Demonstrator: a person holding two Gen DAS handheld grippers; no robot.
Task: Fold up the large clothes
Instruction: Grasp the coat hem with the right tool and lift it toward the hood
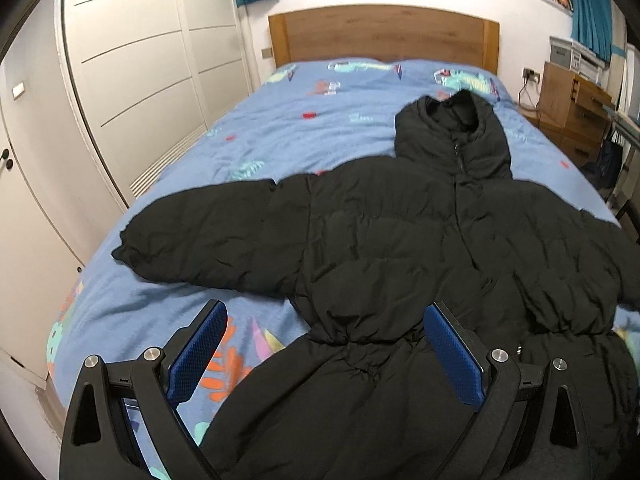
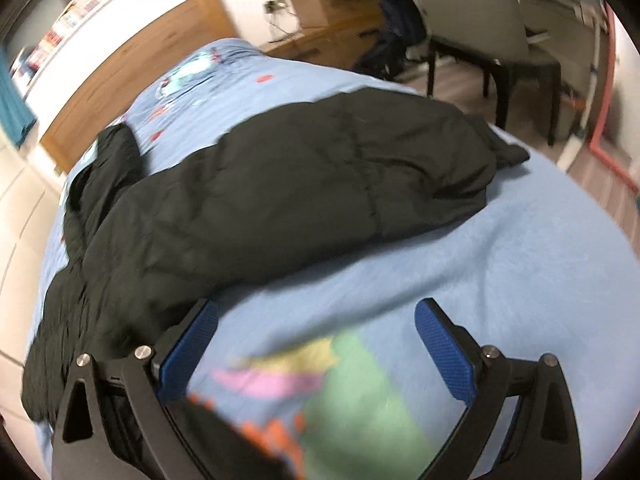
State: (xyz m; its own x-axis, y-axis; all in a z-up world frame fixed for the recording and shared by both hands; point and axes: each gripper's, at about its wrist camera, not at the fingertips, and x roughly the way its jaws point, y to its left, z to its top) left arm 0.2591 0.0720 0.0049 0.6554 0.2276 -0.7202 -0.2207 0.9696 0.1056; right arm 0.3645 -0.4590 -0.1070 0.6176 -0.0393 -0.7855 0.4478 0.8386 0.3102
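The black puffer jacket (image 1: 400, 248) lies spread face-up on the bed (image 1: 280, 128), sleeves out, nothing folded yet. The left tool (image 1: 326, 352) hangs wide open over its waist, holding nothing; the right tool (image 2: 316, 344) gapes empty, the sleeve (image 2: 320, 184) just ahead. A chair (image 2: 480, 40) stands beyond, not obstructing.

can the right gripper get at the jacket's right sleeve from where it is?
Probably yes. The right gripper is open over bare blue bedspread, and the black jacket's sleeve lies flat just ahead with nothing between them.
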